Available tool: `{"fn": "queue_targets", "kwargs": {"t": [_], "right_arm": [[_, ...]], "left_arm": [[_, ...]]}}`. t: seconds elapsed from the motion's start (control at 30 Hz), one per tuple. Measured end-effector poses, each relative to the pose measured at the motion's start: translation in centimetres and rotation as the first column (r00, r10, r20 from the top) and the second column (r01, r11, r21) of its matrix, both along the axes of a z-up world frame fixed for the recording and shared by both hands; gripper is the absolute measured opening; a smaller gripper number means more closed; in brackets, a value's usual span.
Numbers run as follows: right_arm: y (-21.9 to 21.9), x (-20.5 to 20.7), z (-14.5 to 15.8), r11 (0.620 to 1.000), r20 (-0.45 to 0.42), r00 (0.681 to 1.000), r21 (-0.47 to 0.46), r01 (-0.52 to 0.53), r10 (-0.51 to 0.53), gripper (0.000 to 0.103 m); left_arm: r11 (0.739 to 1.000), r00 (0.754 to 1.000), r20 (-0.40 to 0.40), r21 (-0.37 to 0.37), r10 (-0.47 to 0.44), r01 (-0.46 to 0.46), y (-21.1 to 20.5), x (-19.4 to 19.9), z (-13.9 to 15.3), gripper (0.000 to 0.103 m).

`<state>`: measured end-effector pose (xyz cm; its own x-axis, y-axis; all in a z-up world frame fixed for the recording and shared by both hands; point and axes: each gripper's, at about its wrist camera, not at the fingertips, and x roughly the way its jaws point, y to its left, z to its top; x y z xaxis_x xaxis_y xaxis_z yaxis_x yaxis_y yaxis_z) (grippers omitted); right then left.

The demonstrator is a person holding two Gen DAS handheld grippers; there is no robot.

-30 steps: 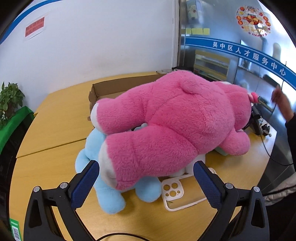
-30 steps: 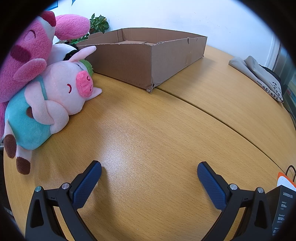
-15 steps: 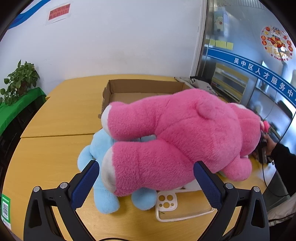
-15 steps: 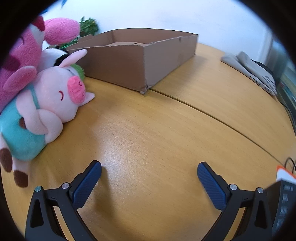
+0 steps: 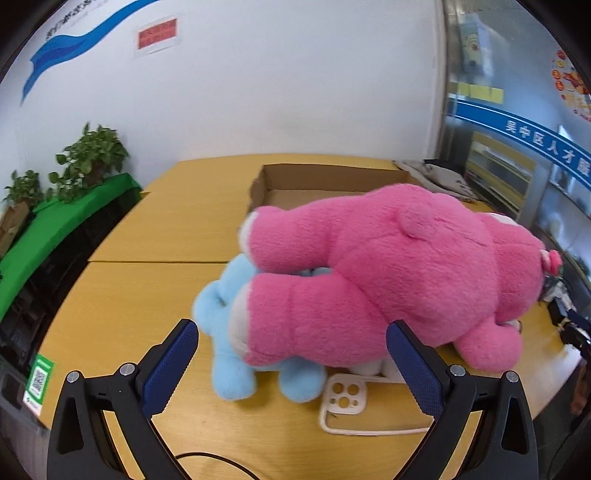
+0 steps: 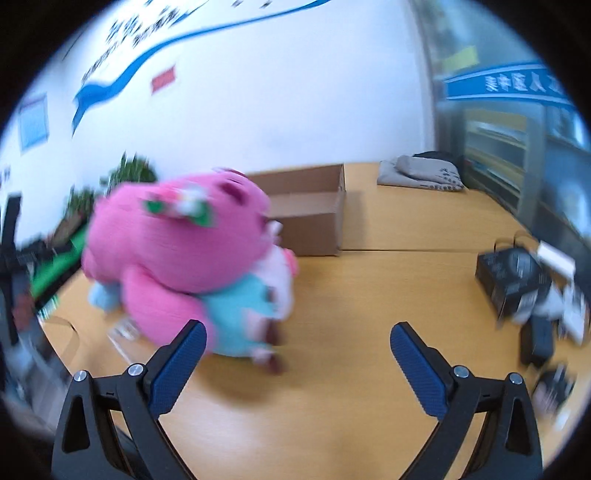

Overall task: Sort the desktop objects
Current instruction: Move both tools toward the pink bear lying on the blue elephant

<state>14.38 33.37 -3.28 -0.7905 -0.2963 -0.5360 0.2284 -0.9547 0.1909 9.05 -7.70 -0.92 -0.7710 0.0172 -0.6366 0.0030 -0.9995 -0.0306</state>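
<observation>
Beside the open cardboard box [image 5: 325,184], a large pink plush bear [image 5: 388,273] is seen draped over a blue plush toy [image 5: 229,350], soft, light and likely best pinched at a leg, while left gripper [image 5: 291,354] and right gripper [image 6: 295,354] are held wide apart and empty.

Office, blue Chinese service-centre sign [image 5: 546,147], wall notice [image 5: 158,35], potted plants [image 5: 92,155]

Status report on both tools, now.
Left tool open, empty. Right tool open, empty. Pink bear lies atop blue plush. Phone case beside pile.
</observation>
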Motion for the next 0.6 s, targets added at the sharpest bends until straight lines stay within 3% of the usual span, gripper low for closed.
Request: {"fn": "queue_targets", "kwargs": {"t": [0.13, 0.3, 0.47, 0.6], "right_arm": [[-4.4, 1.7, 1.1, 0.998, -0.012, 0.999, -0.039, 0.052, -0.052, 0.100], [-9.8, 2.1, 3.3, 0.983, -0.102, 0.992, 0.155, 0.094, -0.079, 0.100], [-11.4, 0.2, 3.4, 0.994, -0.043, 0.999, 0.105, 0.029, -0.025, 0.101], [-11.6, -1.1, 3.7, 0.993, -0.021, 0.998, 0.102, 0.058, -0.056, 0.100]], "left_arm": [[0.999, 0.999, 0.034, -0.017, -0.041, 0.041, 0.8, 0.0, -1.0, 0.103], [0.999, 0.997, 0.073, -0.034, -0.021, 0.024, 0.5, -0.6, -1.8, 0.103], [0.999, 0.995, 0.093, 0.015, -0.041, 0.040, -0.7, -1.4, -2.0, 0.103], [0.998, 0.993, 0.098, 0.029, -0.065, 0.062, -1.3, -2.4, -1.8, 0.103]]}}
